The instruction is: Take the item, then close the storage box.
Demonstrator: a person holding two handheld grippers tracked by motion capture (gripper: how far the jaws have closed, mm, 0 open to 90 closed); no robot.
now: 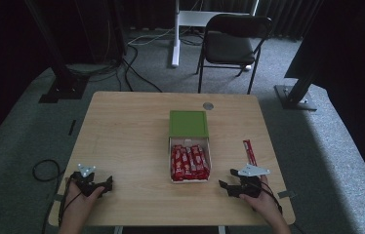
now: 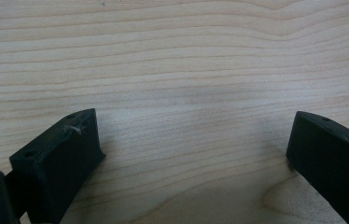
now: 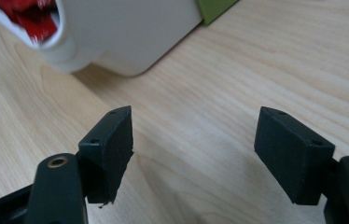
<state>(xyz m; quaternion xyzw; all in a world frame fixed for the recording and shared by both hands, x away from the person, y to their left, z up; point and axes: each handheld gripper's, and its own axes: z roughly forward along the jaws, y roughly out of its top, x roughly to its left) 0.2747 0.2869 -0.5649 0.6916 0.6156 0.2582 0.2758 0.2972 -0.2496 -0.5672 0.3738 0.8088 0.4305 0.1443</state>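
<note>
Two grippers: both rest low at the counter's (image 1: 131,141) near edge.
Left gripper (image 1: 103,186): jaws spread, nothing between them, bare wood beneath.
Right gripper (image 1: 227,185): jaws apart, empty, just right of the box's near corner.
Box (image 1: 189,181): white, green lid (image 1: 188,123) open, red packets (image 1: 189,163) inside, mid-counter.
Loose packet (image 1: 249,151): right of box, beyond the right gripper.

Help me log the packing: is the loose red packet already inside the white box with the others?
No, the loose red packet lies on the table to the right of the white box, apart from it.
</note>
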